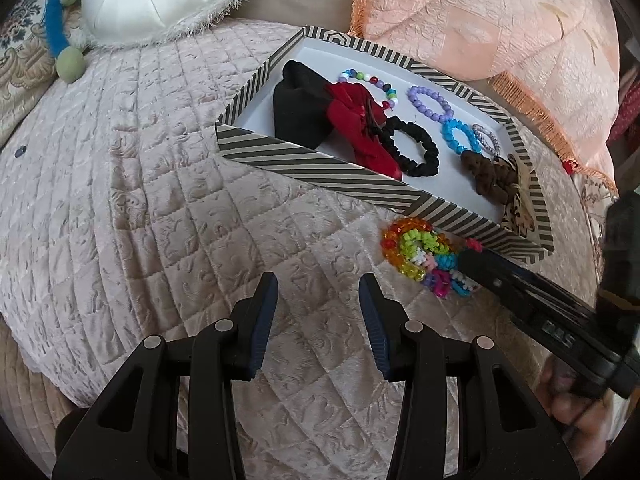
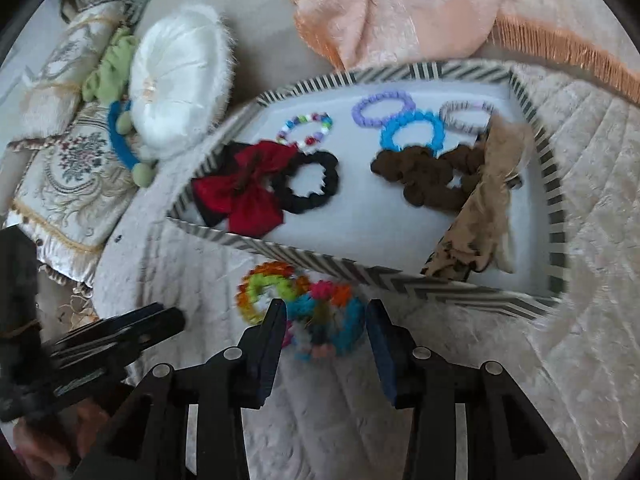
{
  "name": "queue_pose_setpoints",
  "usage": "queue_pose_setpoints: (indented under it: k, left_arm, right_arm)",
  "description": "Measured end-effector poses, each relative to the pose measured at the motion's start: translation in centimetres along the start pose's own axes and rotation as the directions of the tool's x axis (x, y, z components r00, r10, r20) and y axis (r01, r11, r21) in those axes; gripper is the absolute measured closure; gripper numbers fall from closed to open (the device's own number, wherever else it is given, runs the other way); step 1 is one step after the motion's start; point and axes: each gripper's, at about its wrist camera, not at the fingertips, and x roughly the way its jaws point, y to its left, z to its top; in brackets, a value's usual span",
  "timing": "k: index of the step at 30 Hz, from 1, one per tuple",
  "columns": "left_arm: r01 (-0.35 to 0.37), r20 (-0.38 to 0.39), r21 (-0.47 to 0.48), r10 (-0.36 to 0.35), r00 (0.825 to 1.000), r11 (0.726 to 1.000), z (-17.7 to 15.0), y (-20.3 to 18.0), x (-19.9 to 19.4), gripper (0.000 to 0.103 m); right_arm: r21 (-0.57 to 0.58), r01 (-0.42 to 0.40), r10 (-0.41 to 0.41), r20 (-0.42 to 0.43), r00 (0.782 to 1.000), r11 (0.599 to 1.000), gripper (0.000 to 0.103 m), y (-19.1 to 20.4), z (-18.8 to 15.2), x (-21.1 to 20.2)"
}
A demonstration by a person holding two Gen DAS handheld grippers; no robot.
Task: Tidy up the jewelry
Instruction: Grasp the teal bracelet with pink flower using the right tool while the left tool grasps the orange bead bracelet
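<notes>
Near the striped box (image 2: 360, 270), your right gripper (image 2: 326, 322) fingers stand apart around the colourful bracelets (image 2: 320, 316), not pressing; left gripper (image 1: 318, 304) open, empty.

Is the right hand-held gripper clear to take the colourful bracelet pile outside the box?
Probably yes. The right hand-held gripper stands open with the bracelet pile between its fingers on the quilt, outside the striped box. Nothing blocks it.

left hand-held gripper (image 1: 318, 296): jaws apart, empty, angled down | right hand-held gripper (image 2: 326, 322): jaws apart, angled down
</notes>
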Motion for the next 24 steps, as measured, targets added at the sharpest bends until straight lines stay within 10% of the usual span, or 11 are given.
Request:
queue_pose_setpoints:
  k: [4,16,24]
  left_arm:
    - [-0.004,0.000,-0.002,0.004,1.000,1.000,0.0,0.1,0.1,0.061]
    - [0.043,-0.001,0.031,-0.043,0.999,0.999,0.7,-1.9,0.3,0.057]
    - [0.002,-0.040,0.082,0.001,0.999,0.997,2.3,-4.8,3.5,0.054]
  right_arm:
    - [0.015,-0.017,0.017,0.018,1.000,1.000,0.091,-0.6,0.1,0.0]
    - [-0.016,-0.090,0.092,0.209,0.974,0.996,0.091,-0.5,-0.7,-11.1]
    - [0.072,-0.038,0.028,0.133,0.991,0.997,0.091,-4.9,-2.8,-10.2]
